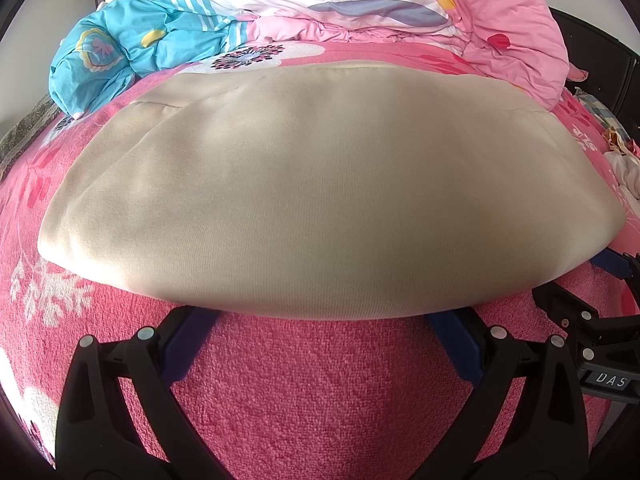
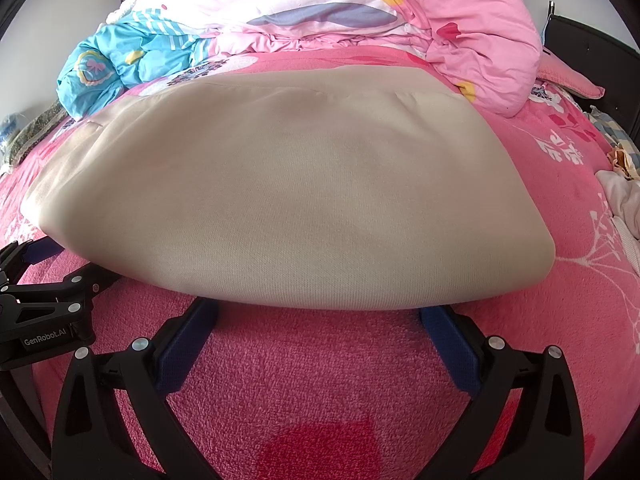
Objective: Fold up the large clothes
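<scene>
Lying folded flat, smooth beige garment, pink bedspread

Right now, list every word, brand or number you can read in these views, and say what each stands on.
"DAS": white letters on a grey label on the right gripper, cut off at the picture's edge in the left wrist view.
"GenRobot.AI": white print on the black body of the left gripper, in the right wrist view.
Small print on the pink pillow: too blurred to read.
The beige garment shows no text.

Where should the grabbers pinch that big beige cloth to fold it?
Probably the near folded edge of the beige cloth, one corner each, coming in low from the front. That rounded edge lies nearest, and both grippers' open jaws already sit under it on the pink blanket.
</scene>
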### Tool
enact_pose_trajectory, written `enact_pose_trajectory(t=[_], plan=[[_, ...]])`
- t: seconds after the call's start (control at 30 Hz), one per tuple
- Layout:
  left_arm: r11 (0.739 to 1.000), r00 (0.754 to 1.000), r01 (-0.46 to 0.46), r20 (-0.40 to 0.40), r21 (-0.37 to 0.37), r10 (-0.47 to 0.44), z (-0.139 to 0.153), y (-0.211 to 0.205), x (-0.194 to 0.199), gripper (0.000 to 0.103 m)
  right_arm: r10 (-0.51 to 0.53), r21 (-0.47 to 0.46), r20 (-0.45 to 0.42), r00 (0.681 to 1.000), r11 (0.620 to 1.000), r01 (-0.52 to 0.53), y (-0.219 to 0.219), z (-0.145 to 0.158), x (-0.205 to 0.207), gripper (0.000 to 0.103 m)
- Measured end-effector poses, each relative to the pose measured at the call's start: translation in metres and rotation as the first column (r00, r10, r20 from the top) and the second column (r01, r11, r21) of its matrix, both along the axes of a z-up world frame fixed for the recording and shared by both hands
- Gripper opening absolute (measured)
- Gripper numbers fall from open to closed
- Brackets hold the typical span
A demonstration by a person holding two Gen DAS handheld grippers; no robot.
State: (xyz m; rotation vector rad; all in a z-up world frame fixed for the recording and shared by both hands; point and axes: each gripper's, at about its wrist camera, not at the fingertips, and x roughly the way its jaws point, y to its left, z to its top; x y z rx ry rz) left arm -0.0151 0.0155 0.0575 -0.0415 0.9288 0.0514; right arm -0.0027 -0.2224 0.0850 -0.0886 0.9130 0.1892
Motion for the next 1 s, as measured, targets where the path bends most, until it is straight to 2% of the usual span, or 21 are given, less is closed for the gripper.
enact_pose_trajectory(t=[1.0], plan=[[1.000,1.000,0.000,0.006,-0.003,0.000,0.0002,0.0003,-0.0004,0.097,0.000,0.001,0.001,1.000,1.000,0.000,-0.0005,0.0000,-0.0002,0.097]])
